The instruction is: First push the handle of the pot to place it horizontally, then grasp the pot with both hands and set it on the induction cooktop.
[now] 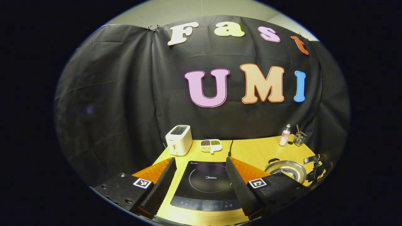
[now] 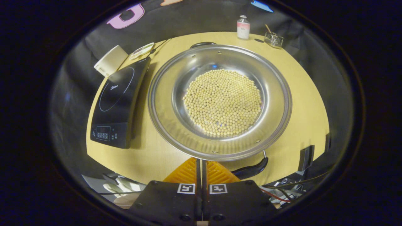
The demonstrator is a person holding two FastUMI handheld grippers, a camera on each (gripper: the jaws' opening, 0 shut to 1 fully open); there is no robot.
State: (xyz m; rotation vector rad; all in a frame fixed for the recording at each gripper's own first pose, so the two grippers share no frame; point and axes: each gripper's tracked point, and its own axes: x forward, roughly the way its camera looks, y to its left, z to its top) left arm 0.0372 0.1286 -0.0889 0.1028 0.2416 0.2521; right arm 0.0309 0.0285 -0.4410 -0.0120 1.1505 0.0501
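Observation:
The steel pot [image 2: 163,94] holds a layer of pale beans [image 2: 223,102] and stands on the wooden table just right of the black induction cooktop [image 2: 116,100]. One black handle [image 2: 251,170] lies at its near rim, the other handle [image 2: 202,44] at the far rim. My right gripper [image 2: 201,160] is shut, its tips at the pot's near rim, just left of the near handle, with nothing seen between them. My left gripper [image 1: 200,159] hangs open above the cooktop [image 1: 207,185]. In the left gripper view the pot [image 1: 276,165] sits to the right, with the right gripper [image 1: 317,168] beside it.
Along the table's back edge stand a white toaster [image 1: 179,139], a divided dish of grains [image 1: 211,145], a small bottle [image 1: 285,135] and a glass with sticks [image 1: 299,138]. A black cord [image 1: 230,147] runs back from the cooktop.

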